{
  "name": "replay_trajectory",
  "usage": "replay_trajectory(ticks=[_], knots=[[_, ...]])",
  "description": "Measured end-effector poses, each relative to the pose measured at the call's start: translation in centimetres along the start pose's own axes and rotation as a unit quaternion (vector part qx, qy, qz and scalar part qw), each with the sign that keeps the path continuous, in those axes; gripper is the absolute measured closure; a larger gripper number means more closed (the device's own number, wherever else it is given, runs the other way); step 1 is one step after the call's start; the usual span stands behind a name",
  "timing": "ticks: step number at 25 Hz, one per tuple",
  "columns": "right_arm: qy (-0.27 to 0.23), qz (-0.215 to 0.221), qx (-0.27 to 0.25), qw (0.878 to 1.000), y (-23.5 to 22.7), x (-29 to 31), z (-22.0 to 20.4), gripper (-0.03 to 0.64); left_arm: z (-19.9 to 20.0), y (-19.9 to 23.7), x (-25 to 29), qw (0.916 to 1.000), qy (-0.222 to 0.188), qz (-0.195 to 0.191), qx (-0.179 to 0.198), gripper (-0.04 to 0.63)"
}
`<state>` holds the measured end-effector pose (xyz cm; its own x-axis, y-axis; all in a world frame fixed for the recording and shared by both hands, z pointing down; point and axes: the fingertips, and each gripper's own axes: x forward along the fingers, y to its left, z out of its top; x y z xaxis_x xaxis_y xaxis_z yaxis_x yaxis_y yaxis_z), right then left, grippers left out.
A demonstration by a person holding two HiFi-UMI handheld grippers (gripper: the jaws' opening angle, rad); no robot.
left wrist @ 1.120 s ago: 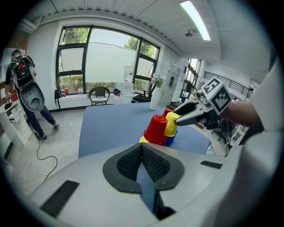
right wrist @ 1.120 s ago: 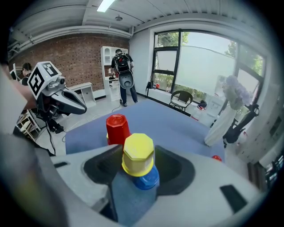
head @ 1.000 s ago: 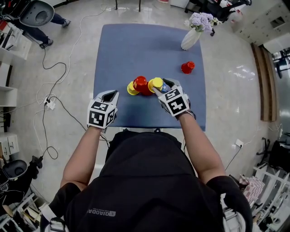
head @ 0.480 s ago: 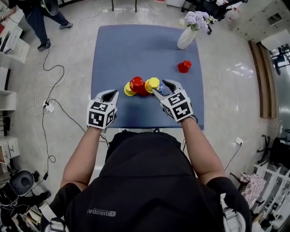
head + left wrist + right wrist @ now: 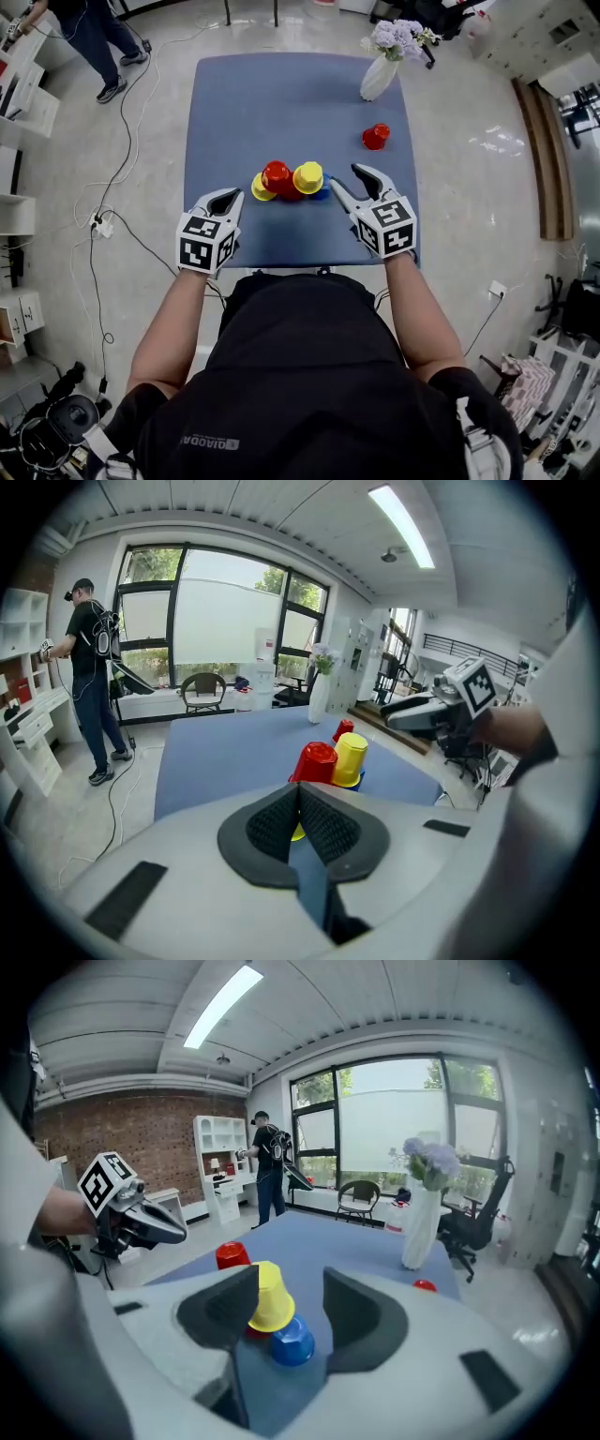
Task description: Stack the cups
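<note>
Several upside-down cups cluster mid-table: a small yellow one (image 5: 260, 188), a red one (image 5: 277, 175), a taller yellow one (image 5: 307, 177) and a blue one (image 5: 322, 193) at its foot. One more red cup (image 5: 376, 137) stands alone at the far right. My right gripper (image 5: 346, 180) is open and empty, just right of the cluster and apart from it; in its own view the yellow cup (image 5: 269, 1299) and blue cup (image 5: 292, 1340) lie ahead of the jaws. My left gripper (image 5: 225, 200) is shut on nothing, near-left of the cluster, with the red cup (image 5: 316, 761) beyond its tips.
A white vase with lilac flowers (image 5: 380, 78) stands at the blue table's (image 5: 281, 103) far right corner. Both grippers hover over the table's near edge. A person (image 5: 94, 33) stands on the floor at the far left, among cables.
My right gripper has drawn back to the right, away from the taller yellow cup, which stays in the cluster. The left gripper has barely shifted.
</note>
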<state>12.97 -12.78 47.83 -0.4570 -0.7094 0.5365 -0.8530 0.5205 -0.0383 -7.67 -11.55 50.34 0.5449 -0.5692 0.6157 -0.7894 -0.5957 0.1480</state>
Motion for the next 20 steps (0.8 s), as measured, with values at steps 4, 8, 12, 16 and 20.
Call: replay_trajectory(ticks=[4,8,12,16,20], knots=[[-0.005,-0.02,0.026,0.999,-2.5,-0.5,-0.6,0.403,0.3,-0.3,0.1,1.0,-0.003,0.0,-0.009,0.592],[0.01,-0.043,0.024,0.999,-4.9,-0.6,-1.7,0.405,-0.2,-0.5,0.2,0.9999,0.004,0.011,-0.012,0.592],[0.026,-0.069,0.027,0.997,-7.3,-0.5,-3.1,0.405,-0.8,-0.8,0.2,0.9995,0.007,0.022,-0.019,0.592],[0.034,-0.087,0.035,0.995,-9.8,-0.2,-4.3,0.405,-1.0,-1.6,0.6,0.999,0.008,0.031,-0.031,0.592],[0.05,-0.101,0.039,0.993,-12.5,0.8,-5.6,0.405,-0.9,-2.4,0.8,0.9986,0.007,0.038,-0.035,0.592]])
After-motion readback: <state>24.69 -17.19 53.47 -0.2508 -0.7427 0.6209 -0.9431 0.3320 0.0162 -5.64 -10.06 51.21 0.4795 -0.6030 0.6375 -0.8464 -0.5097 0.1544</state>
